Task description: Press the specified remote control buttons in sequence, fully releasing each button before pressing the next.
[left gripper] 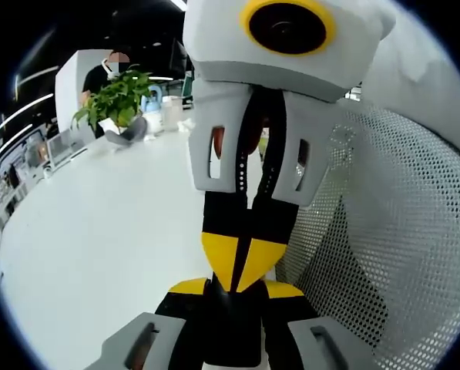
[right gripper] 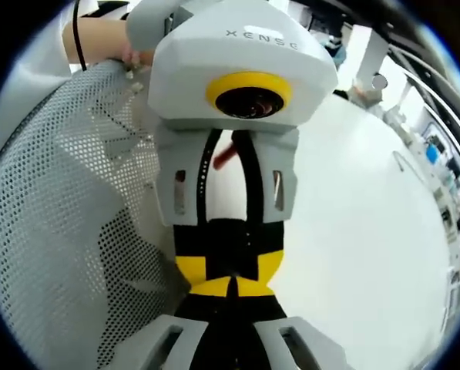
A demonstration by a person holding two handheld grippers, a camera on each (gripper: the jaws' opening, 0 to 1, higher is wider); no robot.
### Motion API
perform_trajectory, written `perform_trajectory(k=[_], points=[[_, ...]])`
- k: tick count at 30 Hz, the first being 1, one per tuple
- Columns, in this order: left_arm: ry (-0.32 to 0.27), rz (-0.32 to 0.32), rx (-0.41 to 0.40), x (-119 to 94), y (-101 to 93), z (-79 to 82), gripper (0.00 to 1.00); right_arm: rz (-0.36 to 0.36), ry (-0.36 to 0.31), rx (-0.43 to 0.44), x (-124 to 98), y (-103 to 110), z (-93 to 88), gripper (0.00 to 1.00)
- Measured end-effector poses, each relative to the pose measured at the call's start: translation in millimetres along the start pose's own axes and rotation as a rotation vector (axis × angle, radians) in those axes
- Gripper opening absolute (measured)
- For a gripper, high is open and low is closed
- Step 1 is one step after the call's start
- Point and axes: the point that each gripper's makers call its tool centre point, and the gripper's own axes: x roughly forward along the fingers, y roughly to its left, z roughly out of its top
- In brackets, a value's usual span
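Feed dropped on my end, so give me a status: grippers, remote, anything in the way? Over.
Left gripper and right gripper both shut, tips meeting nose to nose over the white table. Nothing held in either. Close alongside: mesh chair back.

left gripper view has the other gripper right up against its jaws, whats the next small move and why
Probably draw the two apart. The left gripper and the right gripper meet tip to tip with their black-and-yellow jaws, and each white gripper body blocks much of the other's view. Backing off would likely open up the white tabletop beside the grey mesh chair back before any pressing.
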Motion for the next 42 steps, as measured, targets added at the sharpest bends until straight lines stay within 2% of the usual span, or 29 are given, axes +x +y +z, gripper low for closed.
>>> perform_trajectory(k=[8,14,18,30,37,42], points=[[0.000,0.000,0.000,0.0,0.0,0.2,0.25,-0.013,0.014,-0.037,0.2,1.0,0.0,0.00],[0.000,0.000,0.000,-0.2,0.0,0.2,0.25,-0.005,-0.009,0.027,-0.5,-0.8,0.2,0.00],[0.000,0.000,0.001,-0.2,0.0,0.1,0.25,-0.010,-0.020,0.008,-0.7,0.2,0.0,0.00],[0.002,0.000,0.002,-0.2,0.2,0.2,0.25,-0.012,-0.035,0.021,-0.6,-0.5,0.3,0.00],[0.002,0.000,0.002,0.1,0.6,0.0,0.25,-0.003,-0.068,0.071,-1.8,-1.5,-0.1,0.00],[0.001,0.000,0.001,0.1,0.8,-0.1,0.25,-0.004,-0.066,0.072,-2.9,-1.3,-1.6,0.00]])
